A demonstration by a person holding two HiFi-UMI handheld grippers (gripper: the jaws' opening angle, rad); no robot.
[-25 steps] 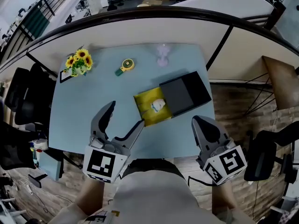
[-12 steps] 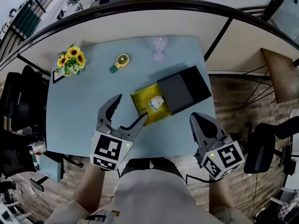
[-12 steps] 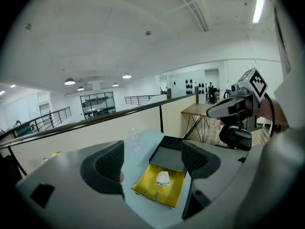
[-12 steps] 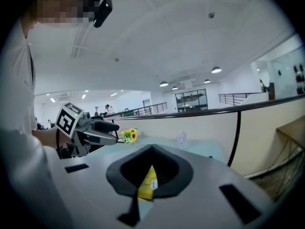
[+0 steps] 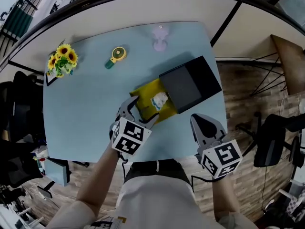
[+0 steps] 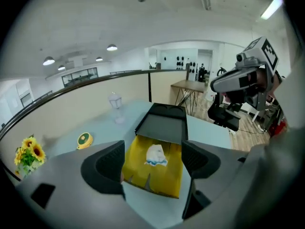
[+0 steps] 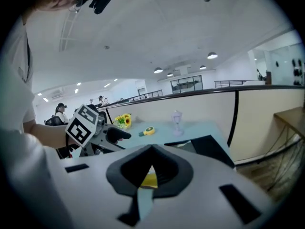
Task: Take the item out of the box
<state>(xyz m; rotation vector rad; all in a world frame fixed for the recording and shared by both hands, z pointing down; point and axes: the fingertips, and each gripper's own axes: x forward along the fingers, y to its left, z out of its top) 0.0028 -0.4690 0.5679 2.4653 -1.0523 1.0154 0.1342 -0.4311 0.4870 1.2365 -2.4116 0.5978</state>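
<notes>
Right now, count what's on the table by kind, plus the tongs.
Black box: 1
White item in it: 1
Sunflower bunch: 1
Round yellow tool: 1
Clear ornament: 1
Tongs: 2, left tongs open, right tongs shut
Total: 7

The left gripper (image 5: 141,111) and right gripper (image 5: 200,123) are grey with dark pads. Each carries a black-and-white marker cube (image 5: 128,137). The person's shirt (image 5: 157,197) is pale.

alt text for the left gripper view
The left gripper, jaws open, frames a yellow box tray on a pale blue table, a small white item lying inside it. A black cover sits at the tray's far end; a yellow tape measure and sunflowers lie off to the left.
</notes>
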